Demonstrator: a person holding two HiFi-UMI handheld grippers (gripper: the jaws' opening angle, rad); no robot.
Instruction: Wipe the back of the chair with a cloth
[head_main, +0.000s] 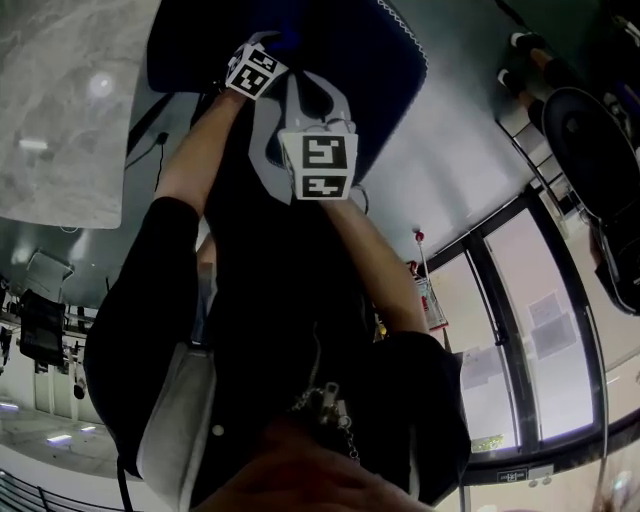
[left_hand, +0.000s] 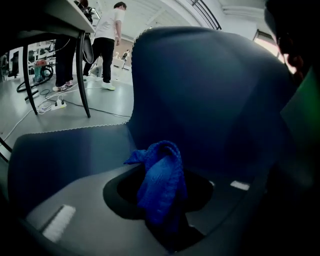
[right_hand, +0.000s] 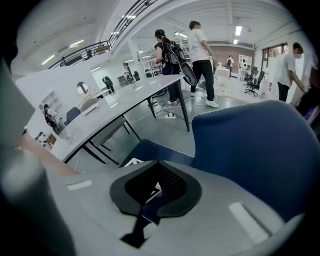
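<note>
Squarely in left gripper (left_hand: 163, 167), blue cloth (left_hand: 160, 192)

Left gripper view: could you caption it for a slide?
Left gripper holds a blue cloth in front of a blue chair's backrest.

No text, brand name or number can be read in any view. Black-and-white square patterns are carried on the left-hand marker cube (head_main: 255, 70) and the right-hand marker cube (head_main: 322, 165), but no letters or digits are formed by them. In the head view, pale sheets (head_main: 548, 322) are seen posted on the glazed wall (head_main: 520, 262), and a small light plate (head_main: 510, 476) is fixed on the dark frame below it. Print is suggested on these, yet it is too small and too blurred to be made out. Nothing legible is shown in the left gripper view or the right gripper view
</note>
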